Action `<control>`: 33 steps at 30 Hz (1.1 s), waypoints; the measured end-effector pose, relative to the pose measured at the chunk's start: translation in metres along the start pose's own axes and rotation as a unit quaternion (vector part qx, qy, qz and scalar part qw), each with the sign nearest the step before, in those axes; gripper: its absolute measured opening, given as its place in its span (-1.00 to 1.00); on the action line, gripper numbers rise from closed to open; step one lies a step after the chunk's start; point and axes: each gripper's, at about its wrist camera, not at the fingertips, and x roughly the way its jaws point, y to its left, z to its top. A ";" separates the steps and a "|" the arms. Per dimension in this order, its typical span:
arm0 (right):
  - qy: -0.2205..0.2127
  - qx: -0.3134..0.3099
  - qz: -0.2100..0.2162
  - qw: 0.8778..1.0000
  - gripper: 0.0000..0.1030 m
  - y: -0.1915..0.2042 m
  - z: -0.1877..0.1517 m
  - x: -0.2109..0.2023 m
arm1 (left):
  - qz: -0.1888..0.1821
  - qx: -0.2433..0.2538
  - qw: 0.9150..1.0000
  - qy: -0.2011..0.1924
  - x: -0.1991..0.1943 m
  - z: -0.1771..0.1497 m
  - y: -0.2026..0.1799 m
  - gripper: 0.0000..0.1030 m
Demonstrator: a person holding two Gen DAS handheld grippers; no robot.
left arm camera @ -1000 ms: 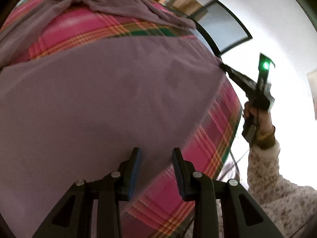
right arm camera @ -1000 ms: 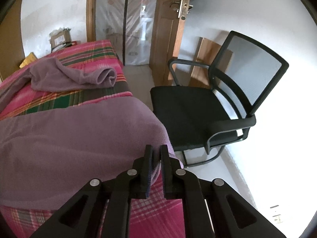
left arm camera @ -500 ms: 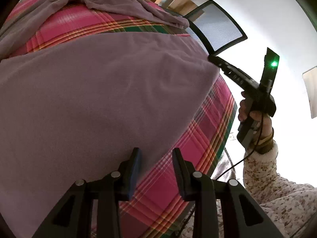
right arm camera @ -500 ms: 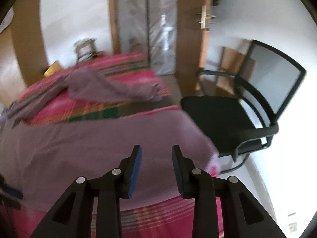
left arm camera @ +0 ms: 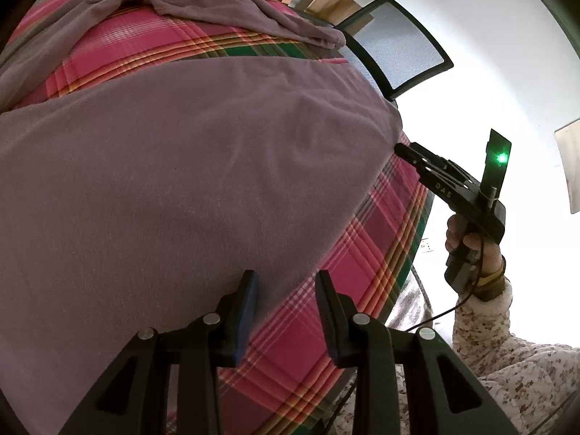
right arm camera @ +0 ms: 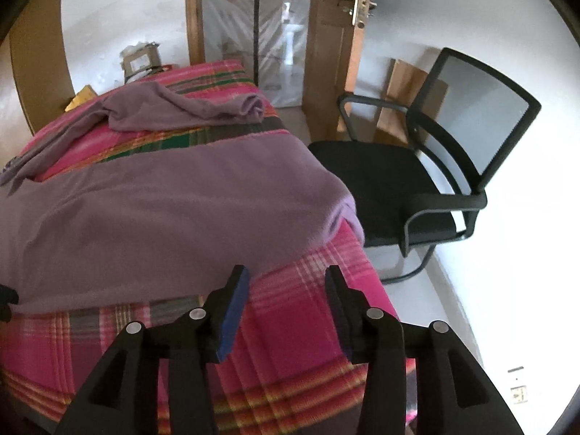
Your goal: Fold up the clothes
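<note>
**A:** Small bedroom, plaid bedspread [right arm camera: 308,311] in pink and green over the bed, black mesh chair [right arm camera: 427,181] close by the bed's corner, wooden door [right arm camera: 326,54] behind. Where does the folding stand?

**B:** Roughly midway, at a guess. Mauve garment [left arm camera: 181,181] laid flat across the near part of the bed, broad and fairly smooth, one corner drooping over the bed's edge toward the chair. Looks like one fold laid down already; still wide, so likely more folds to go. Second mauve piece [right arm camera: 181,108] bunched near the far end, apparently untouched.

**A:** And the claws?

**B:** Right gripper [right arm camera: 286,301] just been opening, now apart with nothing between the pads, only bedspread below. Left gripper [left arm camera: 286,304] half spread, hovering over the garment's near hem, gripping nothing. Right gripper also visible from the left view, tip just beside the overhanging corner.

**A:** Room to move?

**B:** Open bedspread along the near side, plenty for a next fold. Tighter on the chair side: armrest near the bed corner, overhanging cloth apt to slide off. Bare stripe of bedspread between the two pieces, so no tangling yet.
</note>
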 end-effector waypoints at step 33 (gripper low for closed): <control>-0.111 -0.100 0.033 0.988 -0.10 0.058 0.124 -0.064 | 0.213 -0.164 0.951 -0.153 -0.235 -0.109 0.070 -0.37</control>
